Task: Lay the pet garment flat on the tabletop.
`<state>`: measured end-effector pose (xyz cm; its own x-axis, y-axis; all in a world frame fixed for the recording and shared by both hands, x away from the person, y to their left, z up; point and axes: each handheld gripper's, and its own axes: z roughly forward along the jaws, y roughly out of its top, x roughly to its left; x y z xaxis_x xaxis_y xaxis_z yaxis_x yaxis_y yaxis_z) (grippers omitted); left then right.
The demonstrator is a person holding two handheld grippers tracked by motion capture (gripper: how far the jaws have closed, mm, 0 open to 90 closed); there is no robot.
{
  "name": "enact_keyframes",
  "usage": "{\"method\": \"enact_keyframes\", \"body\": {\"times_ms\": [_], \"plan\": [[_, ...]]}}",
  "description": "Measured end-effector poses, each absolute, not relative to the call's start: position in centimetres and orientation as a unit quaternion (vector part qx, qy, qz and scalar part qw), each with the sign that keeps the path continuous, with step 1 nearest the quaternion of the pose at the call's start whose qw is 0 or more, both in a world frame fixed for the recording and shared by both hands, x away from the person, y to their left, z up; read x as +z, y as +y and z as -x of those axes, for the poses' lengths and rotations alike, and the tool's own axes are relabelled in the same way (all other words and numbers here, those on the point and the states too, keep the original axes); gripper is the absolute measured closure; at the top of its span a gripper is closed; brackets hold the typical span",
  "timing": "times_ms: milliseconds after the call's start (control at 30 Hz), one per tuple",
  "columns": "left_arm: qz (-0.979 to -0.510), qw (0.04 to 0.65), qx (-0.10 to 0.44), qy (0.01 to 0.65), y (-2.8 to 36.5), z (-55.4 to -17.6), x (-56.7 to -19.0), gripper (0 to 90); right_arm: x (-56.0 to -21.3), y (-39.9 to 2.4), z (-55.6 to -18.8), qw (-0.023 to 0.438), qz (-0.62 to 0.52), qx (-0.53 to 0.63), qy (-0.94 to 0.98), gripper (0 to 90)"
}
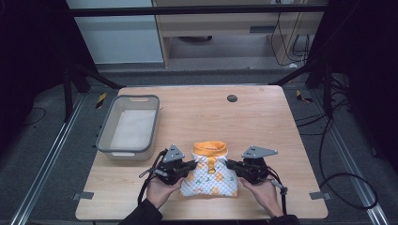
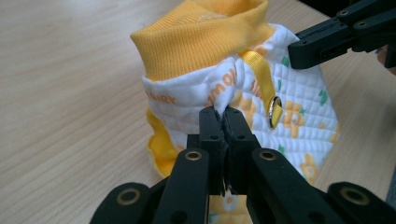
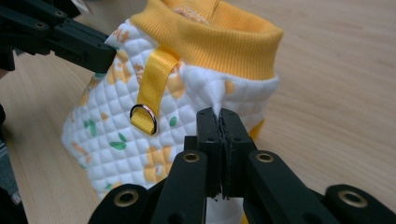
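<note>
A small quilted white garment (image 1: 210,176) with orange and green prints, a yellow ribbed collar (image 1: 210,147) and a yellow strap with a metal ring (image 3: 144,119) lies near the table's front edge. My left gripper (image 1: 191,165) is shut on a pinch of the white fabric at the garment's left side (image 2: 223,112). My right gripper (image 1: 230,164) is shut on the fabric at its right side (image 3: 219,114). Each gripper view also shows the other gripper's black jaws across the garment. A hand holds each gripper from below.
A grey plastic bin (image 1: 129,125), with nothing in it, stands at the table's left. A small black round disc (image 1: 232,98) sits near the far edge. Bare wooden tabletop (image 1: 263,122) lies beyond the garment.
</note>
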<state>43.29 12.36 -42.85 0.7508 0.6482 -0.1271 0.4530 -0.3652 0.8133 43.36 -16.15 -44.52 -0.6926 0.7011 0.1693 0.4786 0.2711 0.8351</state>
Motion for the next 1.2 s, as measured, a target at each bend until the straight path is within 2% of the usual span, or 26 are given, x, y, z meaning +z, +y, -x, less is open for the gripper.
{"method": "enact_keyframes", "body": {"times_ms": [500, 633, 800, 867, 900, 933, 967, 1033, 1200], "plan": [[-0.805, 0.485, 0.157, 0.303, 11.9, -43.1, -36.6, 87.9, -38.7, -16.9, -42.8, 0.165, -0.354, 0.539, 0.746, 88.6], [-0.795, 0.477, 0.182, 0.328, 11.3, -46.3, -35.4, 87.8, -37.9, -16.4, -45.5, 0.189, -0.37, 0.551, 0.724, 88.4], [-0.783, 0.458, 0.208, 0.366, 10.1, -50.7, -36.3, 86.7, -39.9, -14.8, -51.6, 0.238, -0.427, 0.517, 0.703, 88.0], [-0.776, 0.452, 0.219, 0.381, 9.8, -52.1, -36.9, 85.7, -40.2, -14.6, -52.4, 0.25, -0.435, 0.506, 0.701, 86.9], [-0.769, 0.451, 0.228, 0.391, 9.8, -52.9, -37.3, 82.2, -40.4, -14.4, -53.0, 0.263, -0.439, 0.496, 0.702, 83.7], [-0.763, 0.453, 0.228, 0.402, 9.9, -53.6, -37.7, 63.6, -41.1, -14.1, -54.2, 0.285, -0.454, 0.469, 0.702, 76.6], [-0.756, 0.449, 0.231, 0.416, 10.1, -54.0, -38.0, 63.6, -41.1, -14.1, -54.2, 0.285, -0.454, 0.469, 0.702, 76.6], [-0.749, 0.45, 0.228, 0.43, 10.7, -54.2, -38.3, 55.9, -41.2, -14.3, -54.5, 0.299, -0.462, 0.447, 0.705, 73.6], [-0.755, 0.45, 0.235, 0.415, 13.0, -52.5, -38.6, 44.7, -40.3, -16.1, -52.5, 0.298, -0.439, 0.456, 0.714, 68.0]]}}
